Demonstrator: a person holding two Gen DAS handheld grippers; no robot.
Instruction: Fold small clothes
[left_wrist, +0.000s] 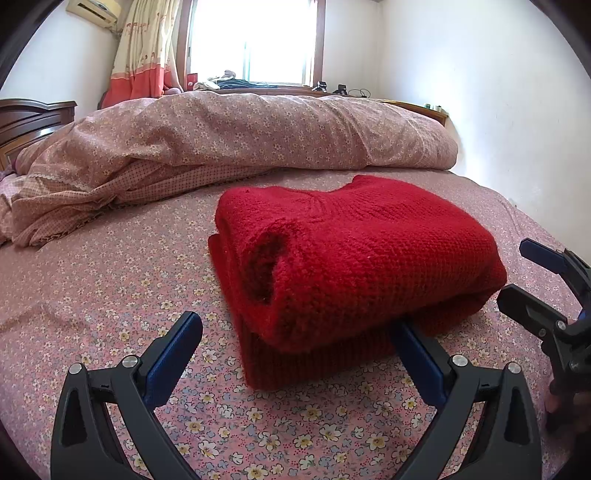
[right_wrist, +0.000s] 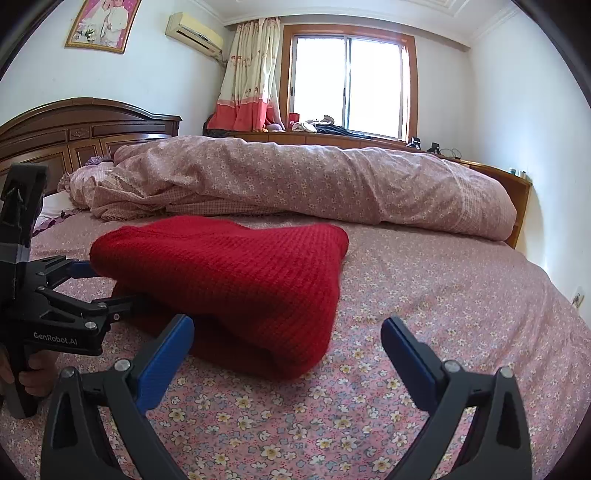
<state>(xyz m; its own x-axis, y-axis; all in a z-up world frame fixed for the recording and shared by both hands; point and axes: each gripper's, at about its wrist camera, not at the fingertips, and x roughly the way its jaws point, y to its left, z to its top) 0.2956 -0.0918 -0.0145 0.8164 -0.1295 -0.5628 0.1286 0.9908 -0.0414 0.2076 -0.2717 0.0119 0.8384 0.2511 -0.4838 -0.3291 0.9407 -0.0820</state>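
Observation:
A red knitted sweater (left_wrist: 351, 258) lies folded in a thick bundle on the flowered bed sheet (left_wrist: 110, 295); it also shows in the right wrist view (right_wrist: 229, 280). My left gripper (left_wrist: 295, 332) is open, its right finger tucked under the bundle's near fold and its left finger on the sheet beside it. My right gripper (right_wrist: 288, 332) is open over the sheet at the bundle's near right corner, its left finger touching the fabric. The right gripper also shows at the right edge of the left wrist view (left_wrist: 517, 277). The left gripper shows at the left of the right wrist view (right_wrist: 107, 284).
A rolled flowered duvet (right_wrist: 314, 184) lies across the bed behind the sweater. A dark wooden headboard (right_wrist: 74, 136) stands at the left. A wooden ledge (right_wrist: 498, 177) with small items runs under the window. The white wall is close on the right.

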